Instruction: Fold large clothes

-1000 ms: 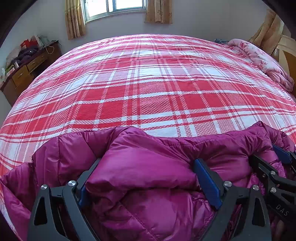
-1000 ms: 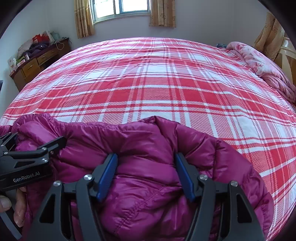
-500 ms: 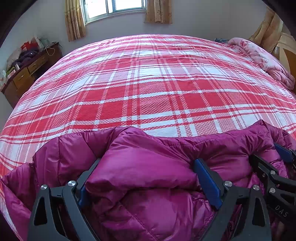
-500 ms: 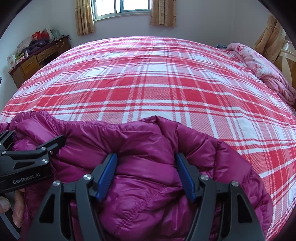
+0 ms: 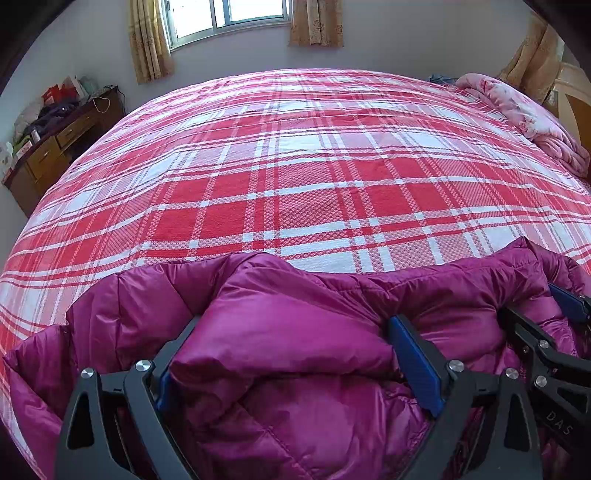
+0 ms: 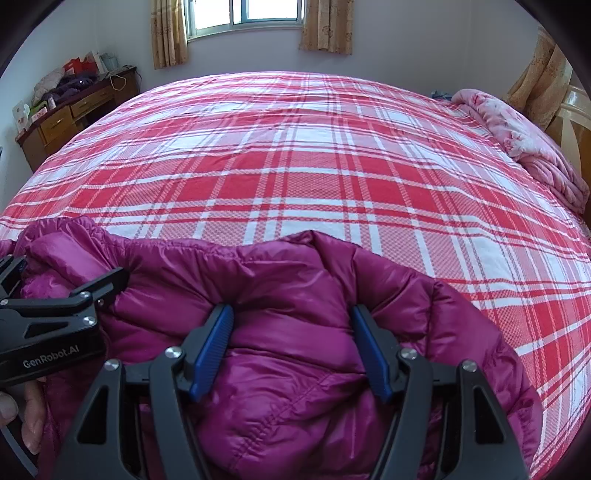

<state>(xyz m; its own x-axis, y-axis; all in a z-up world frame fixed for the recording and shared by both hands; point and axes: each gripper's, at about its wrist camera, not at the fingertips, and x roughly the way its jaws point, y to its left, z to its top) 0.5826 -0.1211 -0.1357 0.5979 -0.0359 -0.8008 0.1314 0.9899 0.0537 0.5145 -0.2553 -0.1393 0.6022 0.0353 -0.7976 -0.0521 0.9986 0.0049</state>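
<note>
1. Jacket [image 5: 295, 350]: a puffy magenta quilted one, bunched at the near edge of the bed [image 5: 314, 177], with its far edge lying on the red-and-white plaid cover.
2. The left gripper [image 5: 295, 354] has a thick fold of the jacket between its blue pads [image 5: 415, 363]. The jaws stand wide, and the padding bulges between them and presses against both pads, so the fold is clamped.
3. The right gripper [image 6: 291, 347] grips another bunch of the same jacket [image 6: 295, 280]. Its blue pads [image 6: 212, 350] sit a moderate way apart, with the fabric squeezed in and puckering between them.
4. The two grippers are side by side. In the left wrist view the right gripper's black frame shows at the right edge, touching the jacket. In the right wrist view the left gripper's body shows at the left edge, resting against the cloth.
5. Fingers of a hand [image 6: 22, 413] show under the left gripper's body at the lower left of the right wrist view.
6. A rumpled pink flowered quilt [image 5: 528, 122] lies at the far right side of the bed, well apart from the jacket.
7. A wooden desk [image 6: 62, 118] with drawers stands against the left wall, with clutter piled on top.
8. A window [image 5: 229, 18] with yellowish curtains sits in the far wall beyond the bed.
</note>
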